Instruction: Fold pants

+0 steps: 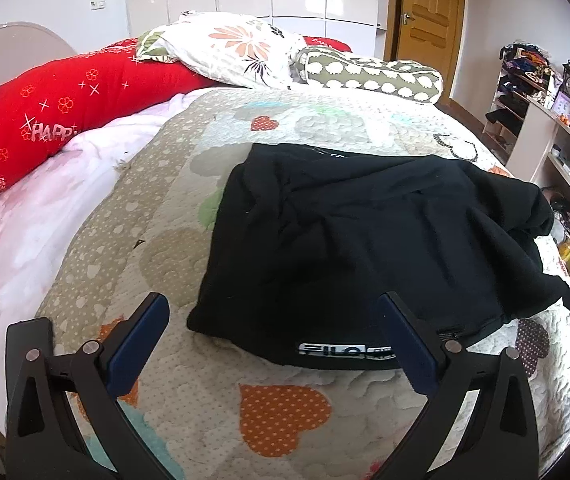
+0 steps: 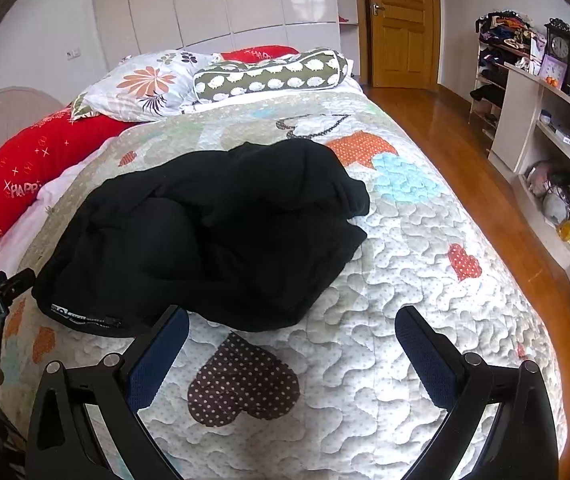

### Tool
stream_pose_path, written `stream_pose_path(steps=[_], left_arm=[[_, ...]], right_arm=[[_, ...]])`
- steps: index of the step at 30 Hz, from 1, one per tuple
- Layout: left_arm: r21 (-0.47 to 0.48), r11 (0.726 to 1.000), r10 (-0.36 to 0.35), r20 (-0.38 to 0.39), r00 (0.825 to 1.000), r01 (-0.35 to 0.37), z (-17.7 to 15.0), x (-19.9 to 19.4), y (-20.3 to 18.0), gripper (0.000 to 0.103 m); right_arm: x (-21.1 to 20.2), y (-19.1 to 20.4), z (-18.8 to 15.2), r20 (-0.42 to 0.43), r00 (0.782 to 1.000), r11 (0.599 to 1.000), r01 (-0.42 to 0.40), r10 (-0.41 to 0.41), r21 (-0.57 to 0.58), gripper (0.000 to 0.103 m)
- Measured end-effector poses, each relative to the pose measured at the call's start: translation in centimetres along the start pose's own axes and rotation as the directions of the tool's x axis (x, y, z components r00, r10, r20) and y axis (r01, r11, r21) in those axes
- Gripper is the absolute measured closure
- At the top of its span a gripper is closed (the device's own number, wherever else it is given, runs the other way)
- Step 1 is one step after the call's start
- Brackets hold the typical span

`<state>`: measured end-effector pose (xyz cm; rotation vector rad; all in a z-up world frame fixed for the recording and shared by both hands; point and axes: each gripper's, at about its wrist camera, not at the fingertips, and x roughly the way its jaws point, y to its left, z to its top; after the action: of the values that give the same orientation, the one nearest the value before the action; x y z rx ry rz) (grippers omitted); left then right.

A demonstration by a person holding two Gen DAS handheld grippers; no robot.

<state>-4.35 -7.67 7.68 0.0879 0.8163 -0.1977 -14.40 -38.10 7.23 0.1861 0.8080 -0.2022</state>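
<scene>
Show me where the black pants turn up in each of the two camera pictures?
Left wrist view: the black pants fill the middle and right, on the quilt, just beyond the open left gripper.
Right wrist view: the pants lie left of centre, beyond the open right gripper.
Shared landmark: the wooden door behind the bed.

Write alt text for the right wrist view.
Black pants lie loosely bunched on a heart-patterned quilt, just beyond the open right gripper, which holds nothing. Pillows sit at the bed's far end; the left gripper shows at the left edge.
</scene>
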Motion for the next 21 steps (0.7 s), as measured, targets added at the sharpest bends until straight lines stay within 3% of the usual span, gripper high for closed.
stream_pose_path(steps=[21], left_arm=[[-0.029, 0.999, -0.043, -0.034, 0.998, 0.042, -1.0, 0.9, 0.2, 0.0]], right_arm=[[0.6, -1.5, -0.7, 0.031, 1.0, 0.999, 0.0, -0.001, 0.038, 0.0]])
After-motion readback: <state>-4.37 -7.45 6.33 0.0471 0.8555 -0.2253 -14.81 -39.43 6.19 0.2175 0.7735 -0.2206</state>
